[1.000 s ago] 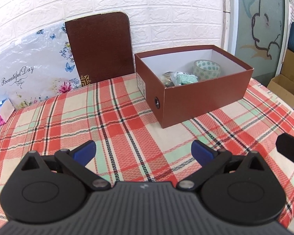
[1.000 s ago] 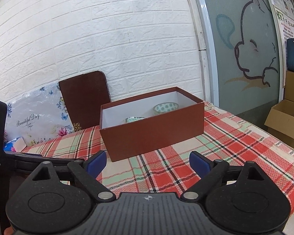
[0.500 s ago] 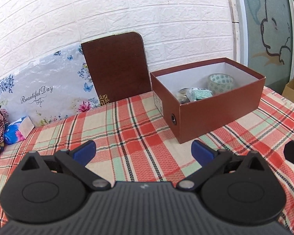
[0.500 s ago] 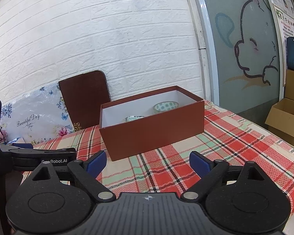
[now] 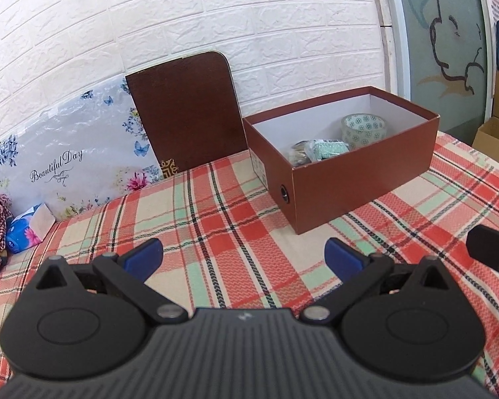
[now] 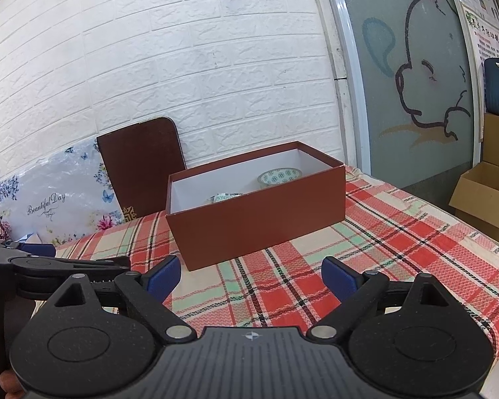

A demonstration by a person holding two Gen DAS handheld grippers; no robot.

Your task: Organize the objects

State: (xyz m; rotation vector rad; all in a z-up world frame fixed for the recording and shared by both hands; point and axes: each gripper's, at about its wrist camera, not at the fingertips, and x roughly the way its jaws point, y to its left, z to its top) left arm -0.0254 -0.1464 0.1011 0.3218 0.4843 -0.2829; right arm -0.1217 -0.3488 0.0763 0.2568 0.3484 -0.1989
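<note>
Ahead and rightward of your empty, spread left gripper (image 5: 243,254), the open red-brown cardboard box (image 5: 362,186) lies lengthwise; your likewise spread right gripper (image 6: 251,274) sits nearer.

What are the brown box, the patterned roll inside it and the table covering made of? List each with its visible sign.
Brown box: likely matte cardboard; thin straight walls, white lining, a small eyelet in one end.
Patterned roll: apparently glossy, translucent plastic tape; printed green motifs, hollow ring shape.
Table covering: woven plaid fabric, matte; visible weave texture. Fibre cannot be told.
</note>
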